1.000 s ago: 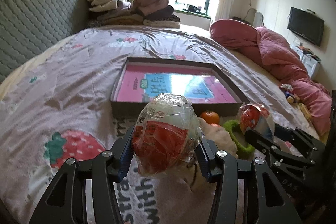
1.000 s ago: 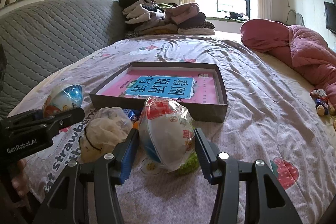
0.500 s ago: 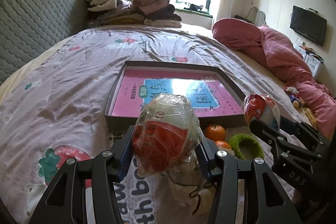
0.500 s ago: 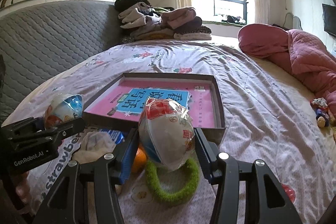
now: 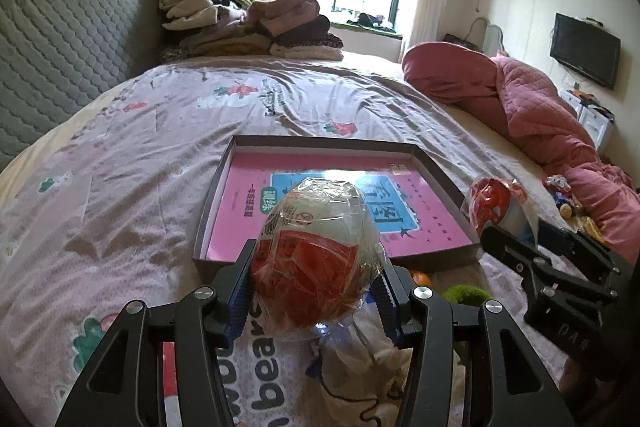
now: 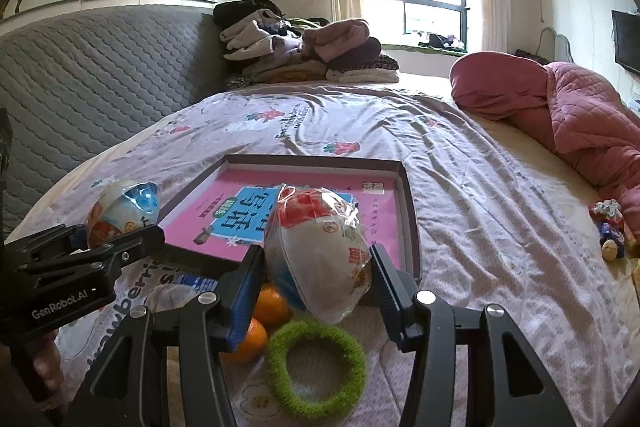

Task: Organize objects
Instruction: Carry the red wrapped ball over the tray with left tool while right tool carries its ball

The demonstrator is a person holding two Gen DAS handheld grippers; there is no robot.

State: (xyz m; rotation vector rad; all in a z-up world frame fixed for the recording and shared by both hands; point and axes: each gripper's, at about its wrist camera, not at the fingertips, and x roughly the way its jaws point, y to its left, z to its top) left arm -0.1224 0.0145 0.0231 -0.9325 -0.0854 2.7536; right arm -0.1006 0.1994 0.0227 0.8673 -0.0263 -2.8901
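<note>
Left claw (image 5: 316, 291) grips a wrapped bowl (image 5: 316, 259); right claw (image 6: 318, 283) grips another wrapped bowl (image 6: 320, 255), shallow box (image 6: 408, 195) at 12 o'clock.

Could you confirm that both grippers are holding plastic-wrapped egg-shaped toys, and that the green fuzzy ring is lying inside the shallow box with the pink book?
Not quite: the green fuzzy ring lies on the bedsheet in front of the shallow box, not inside it, as the right wrist view shows. The rest holds: the left gripper and right gripper each hold a plastic-wrapped egg-shaped toy, and the pink book is in the box.
</note>
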